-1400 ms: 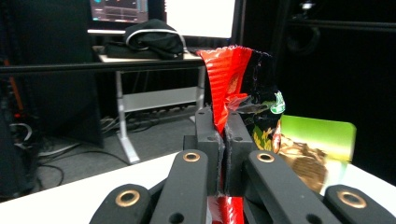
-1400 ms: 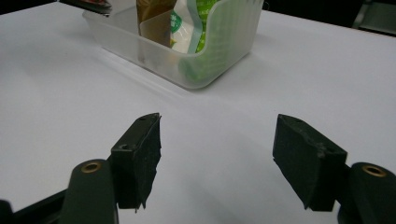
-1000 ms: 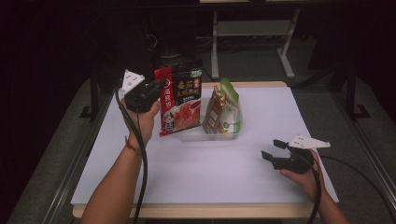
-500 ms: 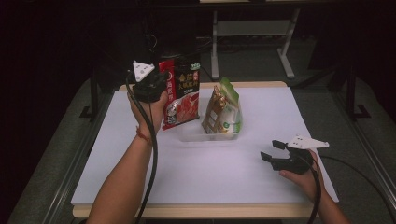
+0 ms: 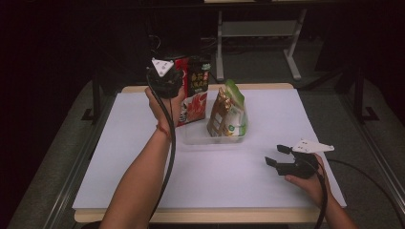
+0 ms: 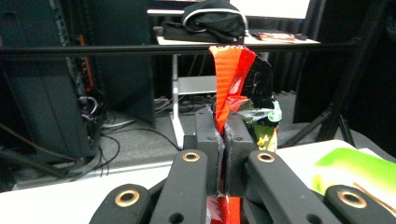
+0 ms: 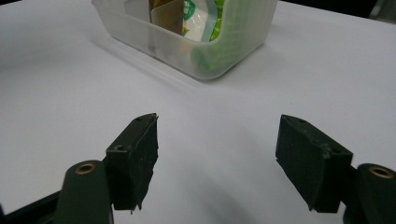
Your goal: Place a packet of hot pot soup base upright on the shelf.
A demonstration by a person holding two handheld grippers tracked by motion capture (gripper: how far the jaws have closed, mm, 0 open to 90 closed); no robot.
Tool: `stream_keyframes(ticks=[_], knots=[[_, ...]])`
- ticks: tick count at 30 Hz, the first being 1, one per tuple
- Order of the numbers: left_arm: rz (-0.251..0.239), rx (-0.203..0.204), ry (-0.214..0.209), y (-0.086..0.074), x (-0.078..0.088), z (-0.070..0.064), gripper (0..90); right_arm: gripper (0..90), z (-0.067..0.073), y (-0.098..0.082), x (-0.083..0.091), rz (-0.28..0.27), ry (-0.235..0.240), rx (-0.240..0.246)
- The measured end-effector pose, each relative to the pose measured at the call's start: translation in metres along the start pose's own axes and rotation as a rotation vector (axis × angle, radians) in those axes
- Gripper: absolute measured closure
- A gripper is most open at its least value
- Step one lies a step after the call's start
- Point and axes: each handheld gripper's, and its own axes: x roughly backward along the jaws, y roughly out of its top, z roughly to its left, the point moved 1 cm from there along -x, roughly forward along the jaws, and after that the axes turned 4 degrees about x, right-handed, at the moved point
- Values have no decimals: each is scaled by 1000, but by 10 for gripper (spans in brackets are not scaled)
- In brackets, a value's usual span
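Note:
My left gripper (image 5: 165, 81) is shut on the top edge of a red and black snack bag (image 5: 193, 95), which hangs upright at the table's back left, beside the clear plastic tray (image 5: 200, 138). In the left gripper view the jaws (image 6: 223, 140) pinch the bag's crumpled red top (image 6: 229, 79). In the tray stand a brown pouch (image 5: 219, 112) and a green and white pouch (image 5: 235, 114). My right gripper (image 5: 276, 155) rests open on the white table at the front right, nothing between its fingers (image 7: 229, 158). It faces the tray (image 7: 187, 46).
The white table top (image 5: 143, 157) has wooden edges and metal rails along both sides. A pale metal stand (image 5: 258, 33) is behind the table. Beyond it, a shelf carries a black bag (image 6: 212, 18).
My left gripper has carried the red bag toward the table's back and a little right. The right gripper has stayed still and open.

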Motion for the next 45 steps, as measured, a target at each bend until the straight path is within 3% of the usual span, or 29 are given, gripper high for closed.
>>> stream_keyframes(ticks=[3, 6, 9, 11, 14, 18, 25, 27, 29, 33, 37, 45], knots=[[-7, 30, 17, 5, -4, 5, 879, 289, 2, 0, -1, 6, 7, 3], [-14, 32, 26, 6, -4, 6, 879, 289, 2, 0, -2, 11, 14, 7], [-44, 45, 42, -2, -3, 1, 878, 289, 2, -1, -3, 19, 20, 6], [-56, 28, 40, -7, -2, -4, 878, 289, 3, -1, -3, 20, 21, 9], [-87, 10, 10, -19, 3, -14, 875, 288, 4, -1, -3, 20, 26, 15], [-85, 10, -52, -31, 9, -25, 865, 288, 4, -2, -4, 26, 27, 10], [-73, -18, -188, -46, 23, -30, 836, 288, 4, -2, -4, 28, 29, 14], [-54, -30, -200, -49, 25, -29, 830, 288, 5, -2, -4, 29, 31, 15], [-27, 3, -210, -56, 25, -19, 823, 288, 5, -1, -4, 31, 34, 17], [-36, 20, -223, -57, 28, -8, 822, 288, 6, -1, -4, 32, 38, 20], [-18, -22, -289, -56, 37, -7, 816, 288, 7, -1, -6, 44, 41, 24], [43, -34, -318, -50, 31, 0, 789, 288, 7, -2, -7, 56, 47, 27]])
